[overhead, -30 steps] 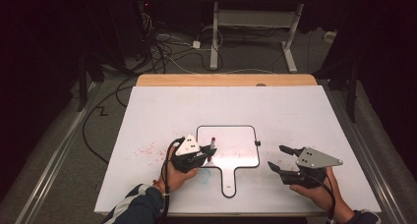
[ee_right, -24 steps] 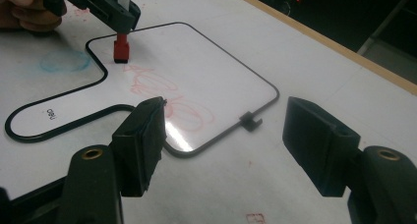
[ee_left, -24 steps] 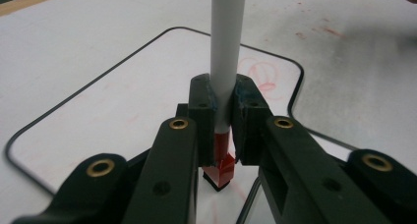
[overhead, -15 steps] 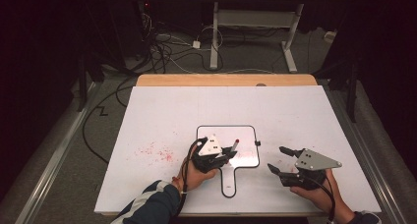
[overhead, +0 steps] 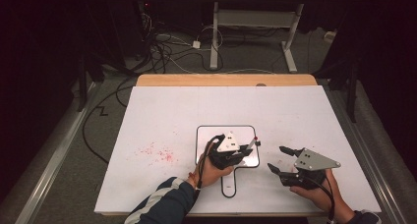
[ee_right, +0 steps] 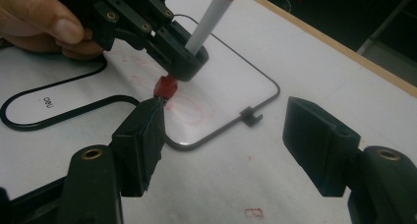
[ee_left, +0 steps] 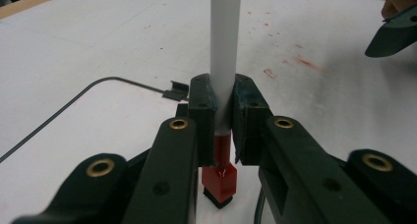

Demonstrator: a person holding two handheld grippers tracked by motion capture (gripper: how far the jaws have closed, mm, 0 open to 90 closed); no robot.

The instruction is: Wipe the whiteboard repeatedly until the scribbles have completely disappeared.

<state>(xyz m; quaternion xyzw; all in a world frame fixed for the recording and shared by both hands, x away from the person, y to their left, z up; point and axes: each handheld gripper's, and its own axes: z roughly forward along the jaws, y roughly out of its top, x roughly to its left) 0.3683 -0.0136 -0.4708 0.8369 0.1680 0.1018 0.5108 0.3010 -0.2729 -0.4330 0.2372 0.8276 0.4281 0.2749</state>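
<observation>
Left gripper [overhead: 241, 153] is clamped tight on the white marker [ee_right: 206, 18], its red tip pressed to the small whiteboard [overhead: 206, 135] straight below the jaws. Right gripper [ee_right: 226, 150] hangs beside it, jaws wide apart, holding nothing. Risk: nothing pins that board, so a hard stroke could skid it across the counter [overhead: 305, 111] and smear the red scribble.
</observation>
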